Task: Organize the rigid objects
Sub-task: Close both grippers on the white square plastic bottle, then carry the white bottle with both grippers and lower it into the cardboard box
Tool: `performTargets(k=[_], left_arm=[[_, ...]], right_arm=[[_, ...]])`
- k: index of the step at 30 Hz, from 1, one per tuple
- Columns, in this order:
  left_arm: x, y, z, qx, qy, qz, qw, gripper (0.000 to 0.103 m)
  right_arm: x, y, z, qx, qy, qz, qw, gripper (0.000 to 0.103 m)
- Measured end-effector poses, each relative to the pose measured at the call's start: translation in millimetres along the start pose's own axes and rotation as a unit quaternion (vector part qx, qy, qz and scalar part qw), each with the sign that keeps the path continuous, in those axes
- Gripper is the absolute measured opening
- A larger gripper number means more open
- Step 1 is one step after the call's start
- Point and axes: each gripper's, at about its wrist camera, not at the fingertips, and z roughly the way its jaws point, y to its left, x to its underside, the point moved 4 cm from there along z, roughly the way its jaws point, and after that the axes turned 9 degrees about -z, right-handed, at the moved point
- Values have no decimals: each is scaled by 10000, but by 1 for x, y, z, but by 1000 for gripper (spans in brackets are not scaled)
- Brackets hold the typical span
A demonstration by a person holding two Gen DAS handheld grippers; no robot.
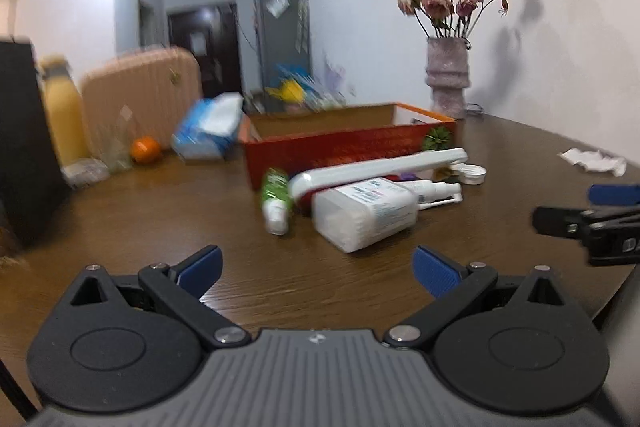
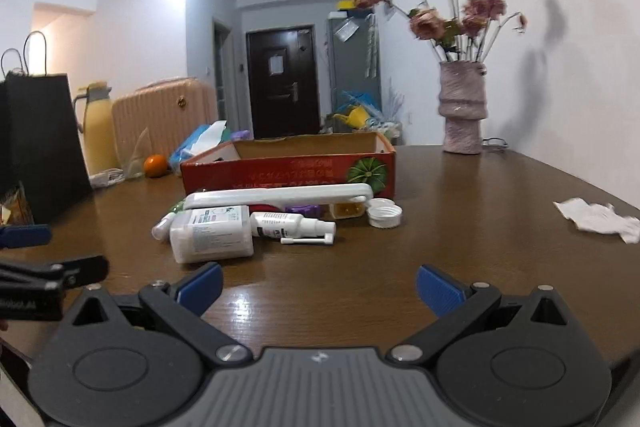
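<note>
While print on the red cardboard box (image 2: 288,169) is too blurred to read, a green pumpkin picture marks its right corner. Near it lie a clear rectangular plastic cotton-swab container (image 2: 212,233), a white spray bottle (image 2: 292,225) and a long white plastic handle (image 2: 280,195). Left gripper (image 1: 318,273) and right gripper (image 2: 318,287) hover with fingers wide apart, empty, over the glossy dark wooden table (image 2: 460,227).

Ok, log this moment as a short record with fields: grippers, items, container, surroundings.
left gripper: open, holding nothing, above the table
right gripper: open, holding nothing
items: cotton swab box, spray bottle, long white tool, white cap, all lying in front of the box
container: red cardboard box, open on top
surroundings: flower vase, crumpled tissue, orange
</note>
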Motion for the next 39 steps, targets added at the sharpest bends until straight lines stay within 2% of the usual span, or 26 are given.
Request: performTargets(k=[2, 5, 8, 9, 10, 11, 12, 13, 14, 15, 17, 19, 22, 24, 26, 31, 34, 39], left_arm=[[-9, 1, 15, 129, 211, -229, 9994, 103], [-27, 4, 35, 139, 194, -532, 9983, 103], [-42, 9, 58, 136, 200, -910, 9956, 101], [-45, 11, 66, 150, 269, -1079, 9937, 94], [-47, 15, 75, 166, 374, -1295, 9907, 87], [-48, 18, 83, 194, 498, -1471, 9877, 69], [-48, 21, 92, 272, 667, -1659, 9835, 58], [-47, 23, 100, 386, 833, -1838, 9787, 55], [-45, 25, 105, 488, 948, -1995, 9741, 47], [-43, 26, 110, 621, 1045, -2159, 9688, 40], [-38, 26, 115, 783, 1100, -2338, 9629, 40], [-34, 27, 116, 879, 1010, -2441, 9605, 37], [-30, 30, 111, 923, 941, -2662, 9549, 33], [-28, 31, 103, 882, 935, -2773, 9521, 31], [-23, 28, 89, 842, 917, -2760, 9531, 31], [-6, 23, 52, 889, 960, -2937, 9469, 31], [0, 20, 38, 886, 942, -2895, 9484, 31], [4, 15, 28, 848, 1055, -2633, 9552, 36]], right_arm=[[-6, -3, 12, -90, -15, 171, 9998, 103], [-18, -3, 35, -618, -1, 365, 9974, 103], [-28, -2, 63, -964, 161, 598, 9934, 103], [-31, -2, 75, -1009, 306, 774, 9914, 103], [-34, -1, 88, -1052, 507, 931, 9888, 99], [-35, 0, 98, -1122, 612, 1048, 9862, 83], [-36, 1, 107, -1218, 650, 1163, 9836, 74], [-37, 4, 116, -1311, 710, 1302, 9802, 58], [-36, 7, 123, -1409, 762, 1435, 9766, 52], [-35, 8, 128, -1518, 775, 1535, 9733, 52], [-32, 14, 137, -1767, 770, 1769, 9652, 51], [-28, 21, 141, -2014, 828, 1904, 9572, 40], [-25, 25, 138, -1920, 827, 1880, 9597, 35], [-20, 25, 129, -1969, 861, 1983, 9563, 31], [-12, 27, 112, -2039, 886, 2048, 9532, 29], [2, 32, 64, -2013, 924, 1992, 9546, 29], [7, 36, 43, -2015, 938, 1873, 9568, 29], [14, 32, 32, -2106, 921, 2121, 9498, 26]])
